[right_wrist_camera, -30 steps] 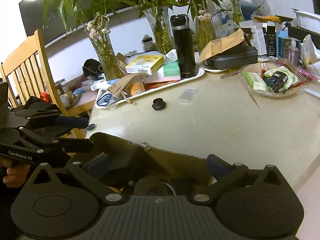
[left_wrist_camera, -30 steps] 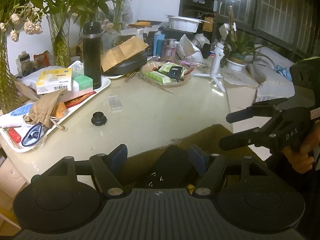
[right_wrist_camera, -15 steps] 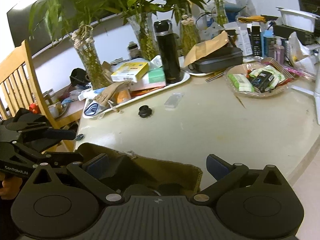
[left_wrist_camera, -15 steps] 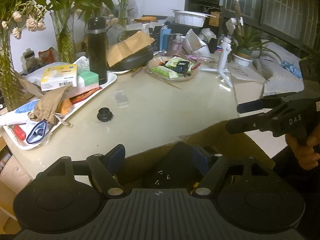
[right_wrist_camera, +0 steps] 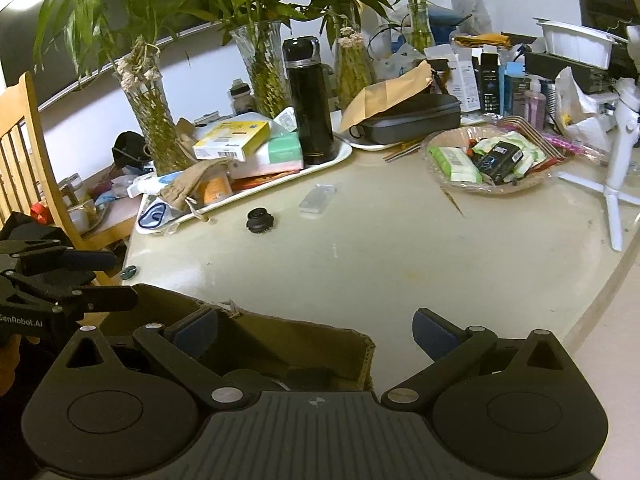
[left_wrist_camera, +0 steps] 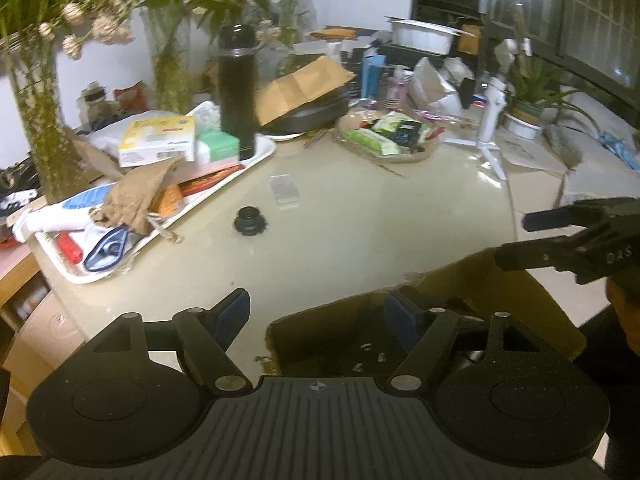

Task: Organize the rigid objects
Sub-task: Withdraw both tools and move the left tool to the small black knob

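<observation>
A small black knob (left_wrist_camera: 250,220) (right_wrist_camera: 260,220) and a clear plastic case (left_wrist_camera: 284,190) (right_wrist_camera: 318,198) lie loose on the beige table. An open cardboard box (left_wrist_camera: 472,280) (right_wrist_camera: 280,344) sits at the near edge with dark items inside. My left gripper (left_wrist_camera: 316,312) is open with nothing between its pads; its right finger hangs over the box, its left over bare table. My right gripper (right_wrist_camera: 316,330) stands wide open over the box's right corner, holding nothing. Each gripper shows in the other view: the right gripper (left_wrist_camera: 560,240) and the left gripper (right_wrist_camera: 80,276).
A white tray (left_wrist_camera: 260,152) (right_wrist_camera: 340,152) holds boxes, a cloth pouch and a black flask (left_wrist_camera: 238,92) (right_wrist_camera: 310,100). Behind are a basket of packets (left_wrist_camera: 388,136) (right_wrist_camera: 488,156), a white tripod (left_wrist_camera: 490,120) (right_wrist_camera: 616,160), vases of plants, and a wooden chair (right_wrist_camera: 20,152) at left.
My left gripper's jaws have spread a little and it has swung left, so the box now lies under its right finger. In the right view the box has slid lower in the picture.
</observation>
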Tool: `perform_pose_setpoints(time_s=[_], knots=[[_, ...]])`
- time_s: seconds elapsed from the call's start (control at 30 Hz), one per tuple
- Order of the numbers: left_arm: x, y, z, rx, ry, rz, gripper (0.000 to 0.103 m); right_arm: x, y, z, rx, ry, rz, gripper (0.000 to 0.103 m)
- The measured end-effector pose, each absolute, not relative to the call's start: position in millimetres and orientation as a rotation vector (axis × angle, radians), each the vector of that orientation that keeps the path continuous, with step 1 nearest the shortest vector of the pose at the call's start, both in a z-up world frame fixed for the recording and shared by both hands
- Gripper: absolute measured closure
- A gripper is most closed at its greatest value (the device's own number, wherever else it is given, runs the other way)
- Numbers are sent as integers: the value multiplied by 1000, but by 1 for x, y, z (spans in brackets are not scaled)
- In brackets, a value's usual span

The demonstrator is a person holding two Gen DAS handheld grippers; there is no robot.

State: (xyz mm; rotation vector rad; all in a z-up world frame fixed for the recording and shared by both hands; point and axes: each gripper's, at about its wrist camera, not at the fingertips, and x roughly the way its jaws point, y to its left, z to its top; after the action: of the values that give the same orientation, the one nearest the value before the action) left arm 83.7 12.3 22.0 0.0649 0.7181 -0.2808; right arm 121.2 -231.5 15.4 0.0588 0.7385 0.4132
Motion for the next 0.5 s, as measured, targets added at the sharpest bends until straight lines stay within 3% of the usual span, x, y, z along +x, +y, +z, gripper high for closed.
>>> perform_pose_setpoints(time_s=[0.5], knots=[[95, 39, 19, -7, 767, -81, 30, 127, -238, 11, 25, 746, 277, 0]])
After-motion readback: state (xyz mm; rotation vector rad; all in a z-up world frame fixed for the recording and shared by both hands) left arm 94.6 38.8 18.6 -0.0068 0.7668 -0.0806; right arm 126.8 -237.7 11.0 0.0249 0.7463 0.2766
